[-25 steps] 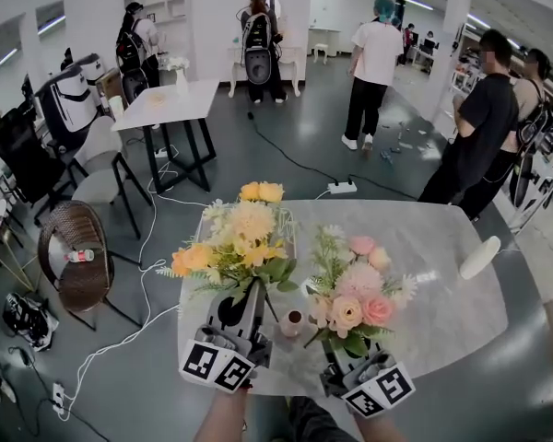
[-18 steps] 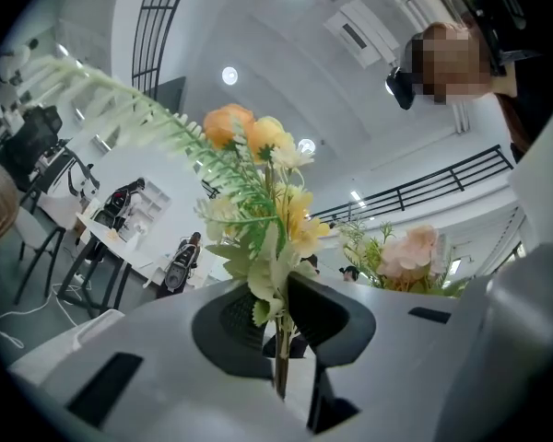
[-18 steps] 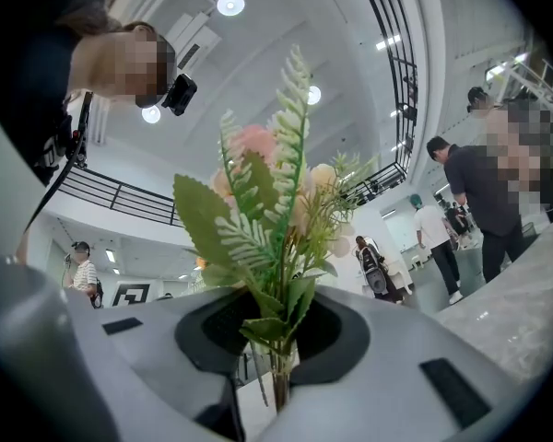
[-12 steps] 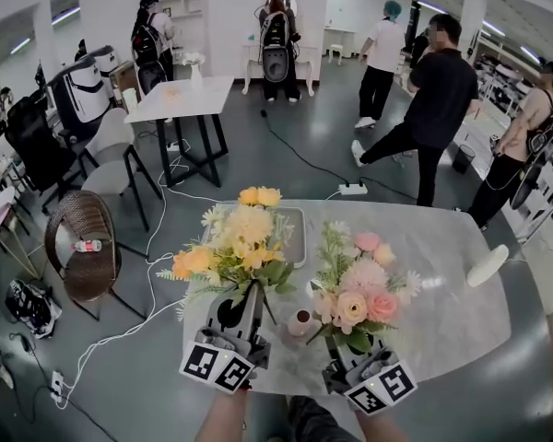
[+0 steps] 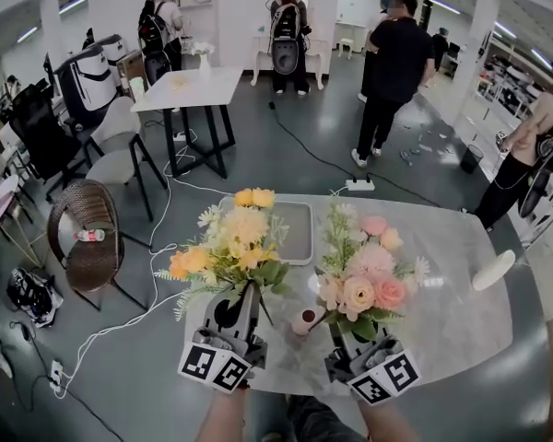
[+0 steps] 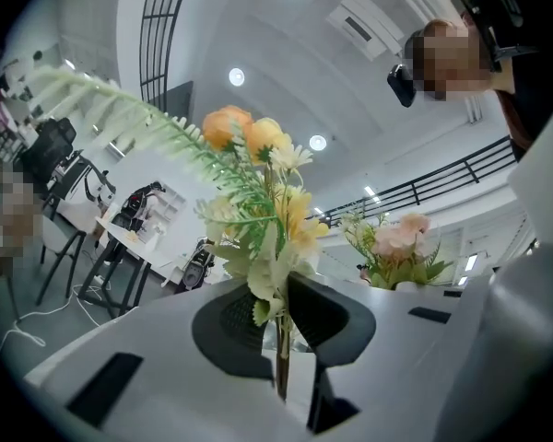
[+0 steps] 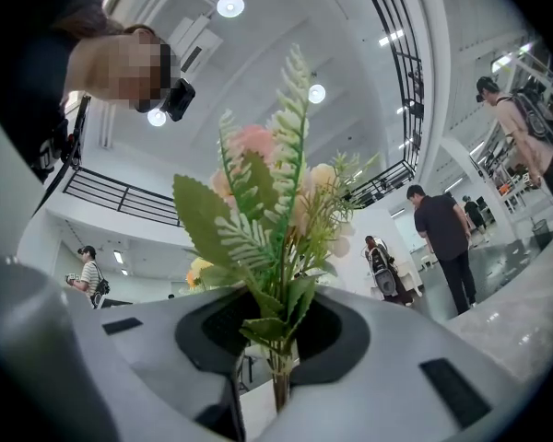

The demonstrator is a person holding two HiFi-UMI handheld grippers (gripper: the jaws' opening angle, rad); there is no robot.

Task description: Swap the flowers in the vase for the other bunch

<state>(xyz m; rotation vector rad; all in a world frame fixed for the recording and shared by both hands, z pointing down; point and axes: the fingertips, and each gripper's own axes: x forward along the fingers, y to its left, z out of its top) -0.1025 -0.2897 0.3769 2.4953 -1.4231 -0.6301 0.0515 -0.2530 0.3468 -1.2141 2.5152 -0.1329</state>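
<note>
Both bunches are held upright over the near edge of the marble table (image 5: 442,320). My left gripper (image 5: 241,296) is shut on the stems of the yellow and orange bunch (image 5: 232,240); the left gripper view shows those stems (image 6: 280,362) pinched between the pads. My right gripper (image 5: 349,339) is shut on the stems of the pink bunch (image 5: 366,279), which rise between its jaws (image 7: 278,376). A small pale vase (image 5: 306,320) with a dark mouth stands on the table between the two grippers, and no flowers show in it.
A grey flat tray (image 5: 300,233) lies on the table behind the bunches. A white oblong object (image 5: 493,270) sits at the table's right edge. Chairs (image 5: 90,242), a white table (image 5: 189,90), floor cables and several standing people fill the room beyond.
Both grippers keep their hold and stay nearly in place; the pink bunch has drifted slightly right. In the background a person in black has walked leftward across the room.
</note>
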